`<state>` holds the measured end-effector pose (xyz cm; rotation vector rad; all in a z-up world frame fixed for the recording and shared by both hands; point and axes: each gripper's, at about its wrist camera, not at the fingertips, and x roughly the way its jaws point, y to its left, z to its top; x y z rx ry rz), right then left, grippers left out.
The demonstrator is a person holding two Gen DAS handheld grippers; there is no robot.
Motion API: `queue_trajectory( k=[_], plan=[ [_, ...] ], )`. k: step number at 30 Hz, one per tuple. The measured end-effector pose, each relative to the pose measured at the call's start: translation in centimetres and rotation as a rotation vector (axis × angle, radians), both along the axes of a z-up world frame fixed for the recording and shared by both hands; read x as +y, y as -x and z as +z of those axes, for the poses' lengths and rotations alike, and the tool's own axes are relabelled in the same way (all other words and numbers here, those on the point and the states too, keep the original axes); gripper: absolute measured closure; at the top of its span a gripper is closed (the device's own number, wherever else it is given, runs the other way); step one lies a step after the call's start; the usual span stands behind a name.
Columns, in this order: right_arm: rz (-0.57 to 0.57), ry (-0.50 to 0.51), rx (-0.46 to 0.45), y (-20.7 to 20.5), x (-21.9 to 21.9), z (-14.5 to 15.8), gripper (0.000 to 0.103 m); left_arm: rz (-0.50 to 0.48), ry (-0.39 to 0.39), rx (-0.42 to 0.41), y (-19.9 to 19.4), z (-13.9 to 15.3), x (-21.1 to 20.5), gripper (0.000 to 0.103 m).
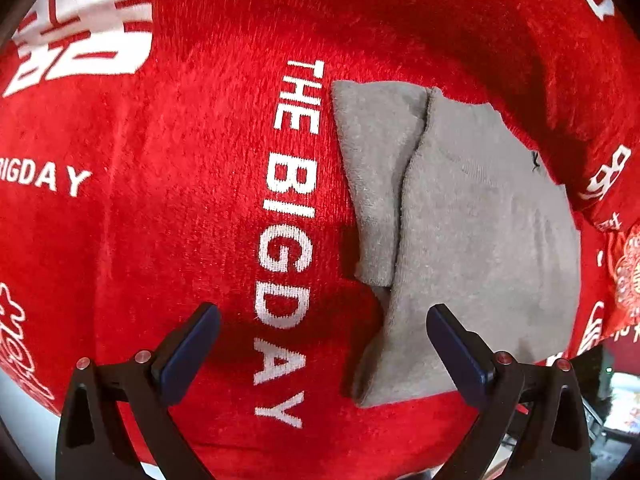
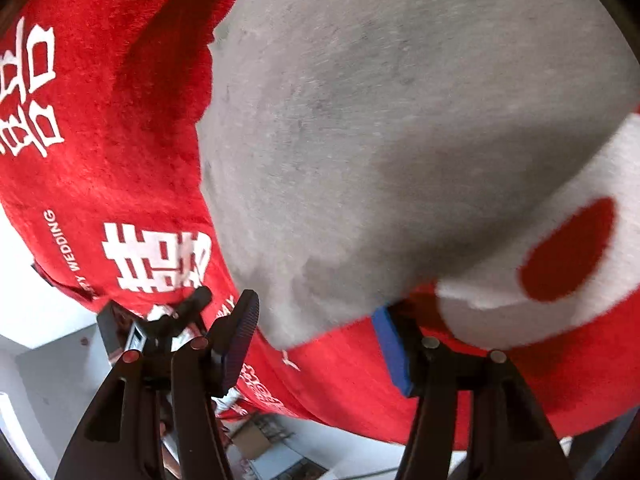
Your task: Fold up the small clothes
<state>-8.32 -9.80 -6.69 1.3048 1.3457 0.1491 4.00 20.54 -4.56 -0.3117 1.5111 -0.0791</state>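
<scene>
A small grey garment (image 1: 480, 240) lies folded on a red cloth (image 1: 160, 220) printed with white lettering; a narrower grey flap (image 1: 376, 180) sticks out along its left side. My left gripper (image 1: 323, 314) hovers open over the garment's near left edge, its right finger (image 1: 456, 352) above the grey fabric and its left finger over the red cloth. In the right wrist view the grey garment (image 2: 400, 120) fills most of the picture. My right gripper (image 2: 316, 308) is open, and the garment's near corner lies between its fingers, unpinched.
The red cloth (image 2: 120, 160) drapes over the table's near edge. Pale floor and a cardboard box (image 2: 248, 444) show below it. A black mechanical part (image 2: 160, 320) sits just left of my right gripper's left finger. A large white print with a red spot (image 2: 560, 240) lies at the right.
</scene>
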Motion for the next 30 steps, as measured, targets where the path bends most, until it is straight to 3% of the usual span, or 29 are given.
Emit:
queue_trajectory(
  k=[5, 6, 7, 12, 18, 22, 24, 26, 28, 30],
  plan=[
    [-0.042, -0.073, -0.017, -1.9, 0.8, -0.7, 0.043, 0.009, 0.067, 0.002, -0.3, -0.4, 0.2, 0.000],
    [-0.046, -0.084, -0.013, -2.2, 0.8, -0.8, 0.065, 0.014, 0.087, 0.001, -0.5, -0.6, 0.3, 0.000],
    [-0.046, -0.099, -0.005, -2.7, 0.8, -1.0, 0.095, 0.022, 0.108, 0.003, -0.6, -0.8, 0.4, 0.000],
    [-0.078, -0.203, -0.096, -3.8, -0.3, 0.8, 0.095, 0.069, 0.277, 0.048, -1.8, -2.2, 0.8, 0.000],
    [-0.041, -0.217, -0.178, -4.8, -1.2, 3.8, 0.095, 0.071, 0.509, 0.101, -3.8, -3.6, -1.0, 0.000],
    [0.017, -0.191, -0.167, -4.6, -0.8, 3.8, 0.095, 0.078, 0.581, 0.099, -5.6, -3.8, -3.6, 0.000],
    [0.062, -0.169, -0.139, -4.2, -0.4, 3.5, 0.095, 0.058, 0.578, 0.078, -6.4, -3.2, -5.1, 0.000],
    [0.154, -0.106, -0.083, -3.5, -0.1, 3.1, 0.093, 0.002, 0.485, 0.051, -7.1, -2.5, -7.0, 0.006],
    [0.251, -0.033, -0.048, -2.8, -0.3, 3.2, 0.090, -0.057, 0.399, 0.053, -7.6, -2.5, -8.4, 0.049],
    [0.334, 0.029, -0.053, -2.3, -0.9, 3.8, 0.089, -0.100, 0.323, 0.072, -7.6, -2.9, -9.4, 0.053]
  ],
)
